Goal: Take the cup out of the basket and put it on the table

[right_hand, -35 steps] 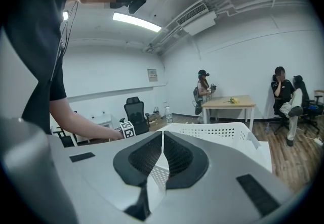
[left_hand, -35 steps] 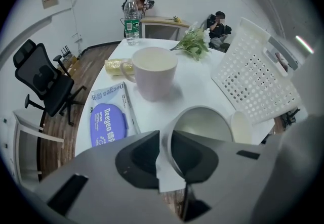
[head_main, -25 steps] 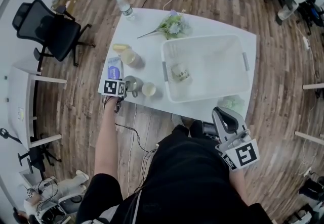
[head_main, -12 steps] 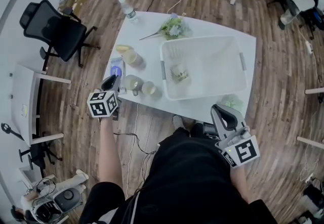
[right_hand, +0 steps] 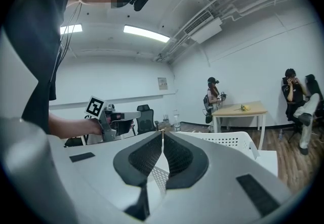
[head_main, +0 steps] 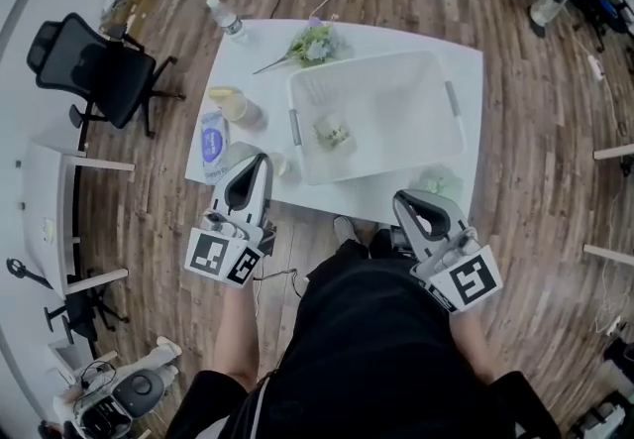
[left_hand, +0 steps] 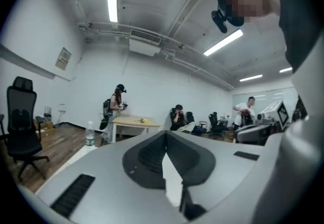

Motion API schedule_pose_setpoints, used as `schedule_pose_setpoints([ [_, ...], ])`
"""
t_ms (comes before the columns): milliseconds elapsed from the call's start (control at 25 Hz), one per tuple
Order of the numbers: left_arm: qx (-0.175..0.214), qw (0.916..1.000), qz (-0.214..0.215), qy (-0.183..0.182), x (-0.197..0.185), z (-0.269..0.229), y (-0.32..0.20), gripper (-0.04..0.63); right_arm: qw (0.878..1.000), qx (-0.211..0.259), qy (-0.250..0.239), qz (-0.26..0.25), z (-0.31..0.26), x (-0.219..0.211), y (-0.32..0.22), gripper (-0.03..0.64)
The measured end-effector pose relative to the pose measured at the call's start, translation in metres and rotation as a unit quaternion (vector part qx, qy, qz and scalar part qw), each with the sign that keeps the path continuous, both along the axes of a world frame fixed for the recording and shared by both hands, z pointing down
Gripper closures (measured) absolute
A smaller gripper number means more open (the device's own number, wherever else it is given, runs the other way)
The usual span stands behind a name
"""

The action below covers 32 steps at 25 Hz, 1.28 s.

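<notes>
Now we hold the left tool point(head_main: 259, 161) and the right tool point(head_main: 405, 199) at the near edge of the bench point(head_main: 396, 39), both with jaws pressed together on nothing, the left one's having just closed. Over in the white basket point(head_main: 367, 63) the cup point(head_main: 334, 133) sits by itself near the left wall, while another cup point(head_main: 232, 105), a bottle point(head_main: 226, 19) and flowers point(head_main: 312, 43) stand outside it.

Water bottle point(head_main: 226, 21), flower bunch point(head_main: 311, 45), blue pouch point(head_main: 212, 142), black office chair point(head_main: 94, 70)
</notes>
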<state>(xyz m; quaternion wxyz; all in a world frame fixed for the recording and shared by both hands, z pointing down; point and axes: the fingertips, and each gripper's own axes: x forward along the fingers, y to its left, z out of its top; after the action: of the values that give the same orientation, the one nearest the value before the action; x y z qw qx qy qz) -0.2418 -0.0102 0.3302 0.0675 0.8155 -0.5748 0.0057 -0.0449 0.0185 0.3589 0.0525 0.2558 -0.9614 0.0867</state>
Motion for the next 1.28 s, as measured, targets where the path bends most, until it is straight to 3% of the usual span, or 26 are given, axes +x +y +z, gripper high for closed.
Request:
schedule_pose_setpoints([
  [200, 0.036, 0.9956, 0.083, 0.024, 0.084, -0.011, 0.015, 0.588, 1.000, 0.001, -0.002, 0.005, -0.001, 0.009, 0.001, 0.591],
  [400, 0.020, 0.9905, 0.130, 0.041, 0.133, 0.001, 0.021, 0.588, 1.000, 0.004, -0.009, 0.027, -0.004, 0.024, -0.005, 0.591],
  [560, 0.011, 0.9865, 0.161, 0.029, 0.159, 0.007, 0.020, 0.588, 0.999, 0.002, -0.004, 0.034, -0.003, 0.035, -0.007, 0.591],
  [960, -0.015, 0.9830, 0.181, 0.025, 0.175, 0.019, 0.011, 0.588, 0.999, -0.002, -0.006, 0.045, 0.003, 0.051, -0.015, 0.591],
  [1160, -0.047, 0.9816, 0.183, -0.025, 0.166, 0.033, -0.003, 0.588, 0.999, -0.001, -0.011, 0.052, 0.001, 0.053, -0.019, 0.591],
  [1280, -0.086, 0.9749, 0.190, -0.079, 0.150, 0.047, -0.023, 0.586, 0.998, -0.003, -0.014, 0.064, 0.002, 0.060, -0.022, 0.591],
])
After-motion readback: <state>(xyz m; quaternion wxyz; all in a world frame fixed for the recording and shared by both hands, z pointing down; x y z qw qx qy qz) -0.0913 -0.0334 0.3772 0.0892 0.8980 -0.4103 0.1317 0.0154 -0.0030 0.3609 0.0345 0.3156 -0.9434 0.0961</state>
